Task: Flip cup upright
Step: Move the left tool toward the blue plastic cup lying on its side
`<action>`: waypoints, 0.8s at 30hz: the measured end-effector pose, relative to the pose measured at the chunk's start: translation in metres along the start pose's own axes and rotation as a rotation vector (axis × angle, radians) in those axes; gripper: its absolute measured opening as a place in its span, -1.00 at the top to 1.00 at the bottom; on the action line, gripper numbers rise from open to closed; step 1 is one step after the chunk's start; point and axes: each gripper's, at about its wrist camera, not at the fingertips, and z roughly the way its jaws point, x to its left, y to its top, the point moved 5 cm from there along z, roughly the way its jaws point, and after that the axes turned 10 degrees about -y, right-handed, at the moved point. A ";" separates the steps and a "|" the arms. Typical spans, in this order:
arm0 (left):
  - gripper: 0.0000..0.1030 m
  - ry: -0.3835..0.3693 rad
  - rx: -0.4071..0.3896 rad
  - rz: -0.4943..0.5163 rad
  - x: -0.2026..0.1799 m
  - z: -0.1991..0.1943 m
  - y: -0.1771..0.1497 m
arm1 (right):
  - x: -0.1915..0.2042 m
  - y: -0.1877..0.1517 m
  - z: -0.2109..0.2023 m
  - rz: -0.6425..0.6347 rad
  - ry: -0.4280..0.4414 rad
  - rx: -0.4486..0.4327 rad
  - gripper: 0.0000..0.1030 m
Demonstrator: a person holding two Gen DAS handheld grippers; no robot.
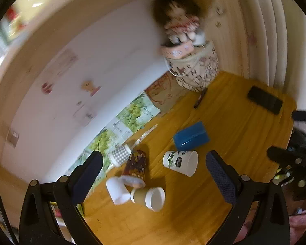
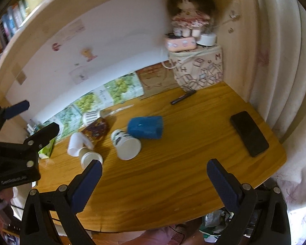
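Several cups lie on their sides on the wooden table (image 1: 224, 122). A blue plastic cup (image 1: 190, 136) (image 2: 145, 127) lies beside a white paper cup with a panda print (image 1: 181, 162) (image 2: 126, 144). To the left lie a dark patterned cup (image 1: 135, 168) (image 2: 95, 129), a plain white cup (image 1: 116, 190) (image 2: 75, 143), a tan cup with a white rim (image 1: 150, 198) (image 2: 89, 156) and a checked cup (image 1: 120, 155) (image 2: 91, 117). My left gripper (image 1: 154, 175) is open above the cups, empty. My right gripper (image 2: 154, 181) is open over the table's front, empty.
A black phone (image 2: 248, 133) (image 1: 264, 100) lies at the right of the table. A pen (image 2: 183, 97) lies near a printed fabric basket (image 2: 200, 69) with a pink box and a doll (image 2: 190, 14) on top. Picture cards lean on the back wall. A curtain hangs at right.
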 end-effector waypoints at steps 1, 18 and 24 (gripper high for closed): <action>-0.96 -0.010 0.019 0.026 -0.002 0.011 0.005 | -0.003 0.002 0.004 0.004 -0.007 0.005 -1.00; -0.96 -0.158 0.212 0.337 -0.031 0.147 0.042 | -0.045 0.024 0.067 0.048 0.004 -0.047 -1.00; -0.96 -0.245 0.314 0.354 -0.040 0.196 0.037 | -0.044 0.020 0.082 -0.037 -0.019 -0.067 -1.00</action>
